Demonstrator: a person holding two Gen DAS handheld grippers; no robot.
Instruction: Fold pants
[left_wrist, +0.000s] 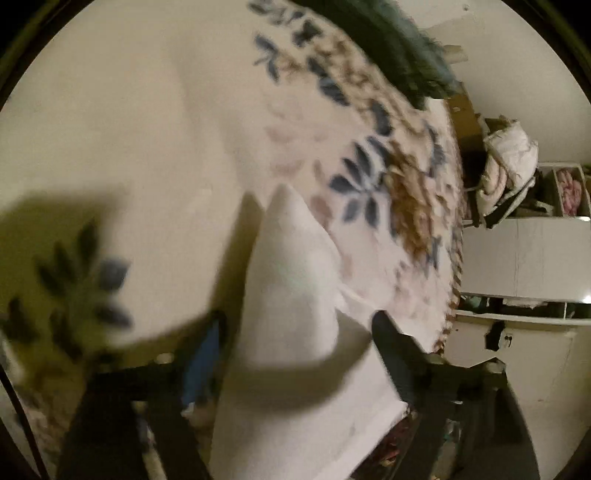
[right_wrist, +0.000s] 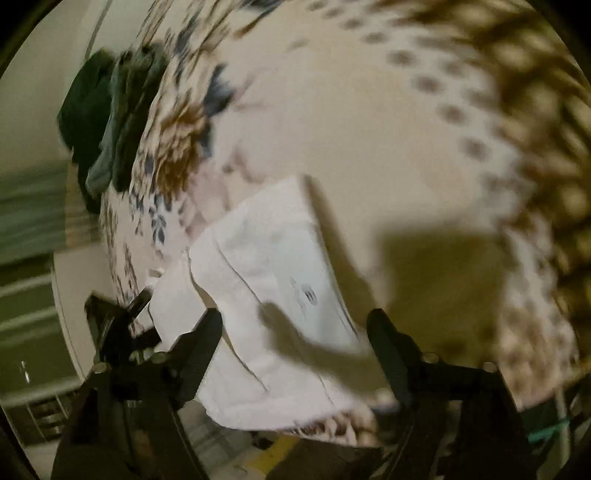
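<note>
White pants (left_wrist: 291, 295) lie folded on the flowery bed cover (left_wrist: 369, 177). L gripper (left_wrist: 295, 339) & R gripper (right_wrist: 295, 332) both hang over them, jaws wide apart, holding nothing. Dark clothes (right_wrist: 110, 122) sit far off.

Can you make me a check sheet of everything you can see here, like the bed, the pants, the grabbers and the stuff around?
Surface: bedspread, cream with blue and brown flowers.
Job's things: white pants lying on it, partly folded, blurry.
Clutter: dark clothes pile at the bed's far edge.
Grippers: left gripper open, pants between its fingers, not pinched; right gripper open over the pants.
Cables: nothing seen.
Surroundings: white shelves holding bundled bedding.
</note>
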